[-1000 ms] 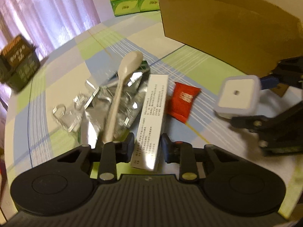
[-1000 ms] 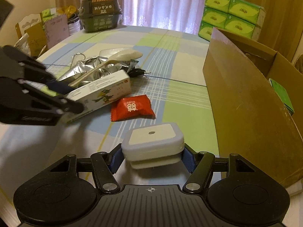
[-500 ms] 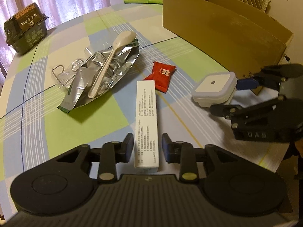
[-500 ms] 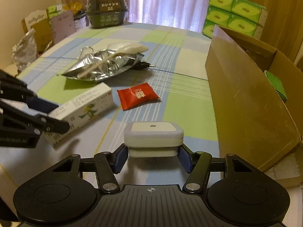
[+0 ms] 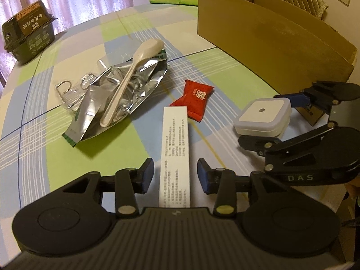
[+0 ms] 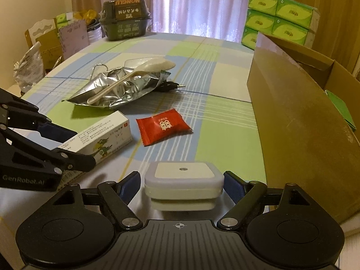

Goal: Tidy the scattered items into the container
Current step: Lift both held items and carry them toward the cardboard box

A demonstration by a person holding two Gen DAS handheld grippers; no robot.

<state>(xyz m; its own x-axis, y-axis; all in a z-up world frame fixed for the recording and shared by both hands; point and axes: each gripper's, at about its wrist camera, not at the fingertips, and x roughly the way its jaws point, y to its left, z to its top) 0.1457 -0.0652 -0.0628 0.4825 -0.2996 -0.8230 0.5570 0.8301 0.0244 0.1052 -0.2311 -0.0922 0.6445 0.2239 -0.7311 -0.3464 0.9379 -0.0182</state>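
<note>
Cardboard, stiff and open-topped, the container [image 6: 301, 117] fills the right of my right view. The light carton [image 5: 175, 155] lies low centre on the counter [image 5: 112, 148] between my left hand-held gripper's [image 5: 175, 175] spread pads; grip its long sides. My right hand-held gripper [image 6: 182, 185] brackets the smooth white plastic case [image 6: 183, 180], gaps showing.

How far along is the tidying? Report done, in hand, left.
Done: one green item in the cardboard box. In hand: nothing gripped; left gripper straddles the white carton, right gripper straddles the square night light, both open. Left: those two, red packet, spoon, foil pouch.
</note>
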